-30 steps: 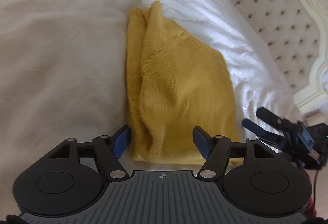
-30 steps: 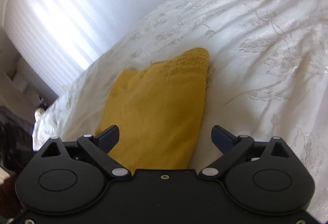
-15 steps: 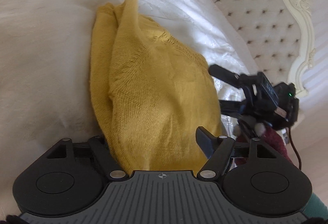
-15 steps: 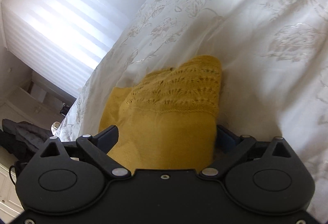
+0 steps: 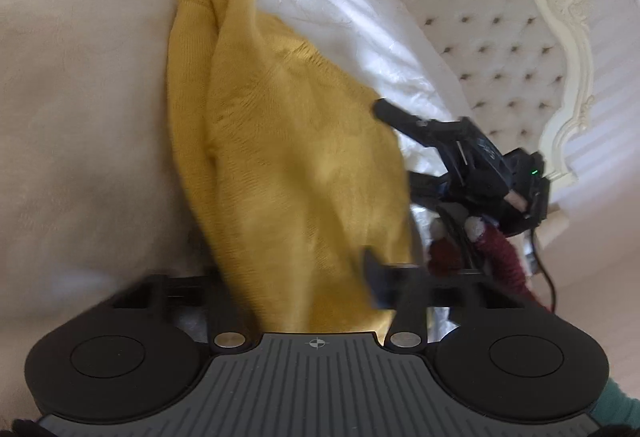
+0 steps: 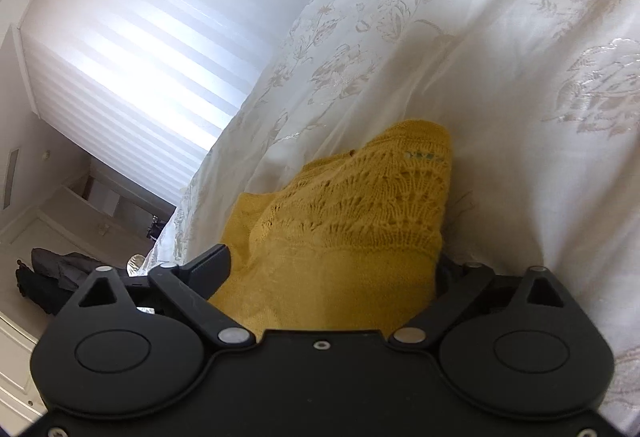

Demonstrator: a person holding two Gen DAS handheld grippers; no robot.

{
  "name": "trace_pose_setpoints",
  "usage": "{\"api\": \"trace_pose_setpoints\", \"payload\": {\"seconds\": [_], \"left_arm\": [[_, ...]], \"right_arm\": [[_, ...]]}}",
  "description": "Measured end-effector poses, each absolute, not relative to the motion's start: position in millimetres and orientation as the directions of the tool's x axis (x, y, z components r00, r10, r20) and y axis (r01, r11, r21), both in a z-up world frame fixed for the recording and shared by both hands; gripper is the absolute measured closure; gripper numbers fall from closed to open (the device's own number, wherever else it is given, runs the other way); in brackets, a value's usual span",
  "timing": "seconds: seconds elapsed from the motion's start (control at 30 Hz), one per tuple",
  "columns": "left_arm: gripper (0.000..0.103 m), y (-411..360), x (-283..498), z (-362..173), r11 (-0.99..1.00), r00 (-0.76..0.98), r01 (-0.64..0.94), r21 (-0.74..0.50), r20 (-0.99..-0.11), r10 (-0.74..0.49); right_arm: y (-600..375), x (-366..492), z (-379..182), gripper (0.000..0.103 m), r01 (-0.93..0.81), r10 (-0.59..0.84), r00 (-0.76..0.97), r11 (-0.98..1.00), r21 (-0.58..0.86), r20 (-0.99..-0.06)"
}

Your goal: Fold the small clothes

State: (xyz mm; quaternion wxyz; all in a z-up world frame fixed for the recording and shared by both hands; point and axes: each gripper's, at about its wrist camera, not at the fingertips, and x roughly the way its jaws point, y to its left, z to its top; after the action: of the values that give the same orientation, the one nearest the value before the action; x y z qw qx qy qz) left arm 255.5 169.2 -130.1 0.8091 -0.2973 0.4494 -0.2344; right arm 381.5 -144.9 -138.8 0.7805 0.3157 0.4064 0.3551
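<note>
Both grippers are at the yellow knitted garment, which lies folded on the white embroidered bed cover. Seen from the left wrist, the left gripper has just been closing, and its jaws now pinch the near end of the garment: the right finger presses into the knit at about 5 o'clock of the cloth, while the left finger is hidden behind the fabric, and the picture is blurred there. From this view the garment stretches away toward 11 o'clock, where its far tip lies between the smooth cream blanket and the bed cover. At 3 o'clock the right gripper comes to the garment's edge, with a dark red sleeve behind it and the tufted headboard further away. In the right wrist view, the right gripper is spread wide and has just been closing a little; the lace-patterned end of the garment lies between its jaws. Its left finger stands just beside the cloth, and whether the right one touches I cannot tell. At 9 o'clock a bright window blind is seen.
</note>
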Motion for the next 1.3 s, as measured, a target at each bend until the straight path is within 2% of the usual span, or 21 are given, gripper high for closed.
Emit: {"api": "trace_pose_setpoints", "payload": {"seconds": [0.03, 0.07, 0.1, 0.2, 0.3, 0.43, 0.6, 0.67, 0.7, 0.8, 0.9, 1.0, 1.1, 1.2, 1.27, 1.3], "left_arm": [[0.090, 168.3, 254.9, -130.7, 0.713, 0.483, 0.115, -0.692, -0.588, -0.649], [0.090, 167.7, 254.6, -129.6, 0.704, 0.486, 0.121, -0.700, -0.576, -0.657], [0.090, 167.6, 253.0, -126.3, 0.698, 0.491, 0.123, -0.706, -0.567, -0.661], [0.090, 167.6, 246.0, -111.1, 0.678, 0.511, 0.136, -0.722, -0.535, -0.673], [0.090, 164.7, 235.3, -97.5, 0.650, 0.501, 0.149, -0.745, -0.510, -0.699], [0.090, 152.0, 208.4, -81.5, 0.628, 0.470, 0.205, -0.751, -0.487, -0.736], [0.090, 131.6, 163.7, -79.0, 0.604, 0.424, 0.247, -0.758, -0.475, -0.771], [0.089, 123.7, 146.5, -88.3, 0.632, 0.387, 0.245, -0.735, -0.524, -0.759], [0.088, 119.5, 140.4, -94.4, 0.672, 0.364, 0.230, -0.704, -0.578, -0.730], [0.085, 110.7, 130.8, -120.7, 0.799, 0.274, 0.140, -0.585, -0.753, -0.599], [0.082, 126.2, 133.6, -120.7, 0.800, 0.299, 0.054, -0.598, -0.755, -0.584], [0.082, 124.0, 130.9, -96.2, 0.851, 0.337, 0.129, -0.510, -0.784, -0.521], [0.079, 124.7, 127.8, -69.3, 0.851, 0.381, 0.211, -0.480, -0.762, -0.524], [0.064, 133.3, 124.6, -48.4, 0.831, 0.459, 0.257, -0.492, -0.695, -0.554], [0.043, 131.2, 127.3, -38.2, 0.842, 0.529, 0.271, -0.467, -0.658, -0.535], [0.038, 123.7, 128.1, -34.2, 0.852, 0.560, 0.273, -0.447, -0.646, -0.518]], "right_arm": [[-143.8, 379.2, -136.7, 0.042, -0.289, 0.788, 0.426, 0.584, 0.758, -0.445], [-140.7, 378.0, -134.8, 0.062, -0.280, 0.754, 0.434, 0.633, 0.722, -0.493], [-137.7, 376.6, -131.8, 0.062, -0.275, 0.730, 0.439, 0.665, 0.695, -0.524], [-131.5, 367.9, -111.9, 0.065, -0.279, 0.697, 0.477, 0.698, 0.660, -0.536], [-132.9, 349.9, -83.6, 0.065, -0.299, 0.692, 0.503, 0.701, 0.647, -0.518], [-142.3, 315.0, -49.1, 0.065, -0.306, 0.667, 0.513, 0.731, 0.610, -0.541], [-164.2, 263.5, -27.2, 0.065, -0.304, 0.669, 0.498, 0.731, 0.611, -0.552], [-173.8, 242.3, -29.9, 0.060, -0.283, 0.661, 0.488, 0.737, 0.613, -0.570], [-179.6, 232.3, -34.1, 0.058, -0.261, 0.642, 0.487, 0.754, 0.603, -0.592], [-195.4, 213.3, -58.1, 0.048, -0.124, 0.492, 0.484, 0.857, 0.500, -0.724], [-214.3, 196.6, -75.8, 0.047, -0.014, 0.379, 0.492, 0.904, 0.428, -0.784], [-226.1, 184.4, -72.6, 0.042, 0.012, 0.384, 0.528, 0.888, 0.460, -0.757], [-222.8, 179.3, -54.1, 0.038, -0.049, 0.369, 0.602, 0.902, 0.429, -0.708], [-217.5, 172.8, -40.8, 0.036, -0.125, 0.399, 0.661, 0.894, 0.431, -0.636], [-211.5, 168.1, -35.2, 0.032, -0.168, 0.425, 0.678, 0.884, 0.437, -0.599], [-208.2, 167.9, -34.6, 0.032, -0.188, 0.435, 0.682, 0.881, 0.434, -0.588]]}}
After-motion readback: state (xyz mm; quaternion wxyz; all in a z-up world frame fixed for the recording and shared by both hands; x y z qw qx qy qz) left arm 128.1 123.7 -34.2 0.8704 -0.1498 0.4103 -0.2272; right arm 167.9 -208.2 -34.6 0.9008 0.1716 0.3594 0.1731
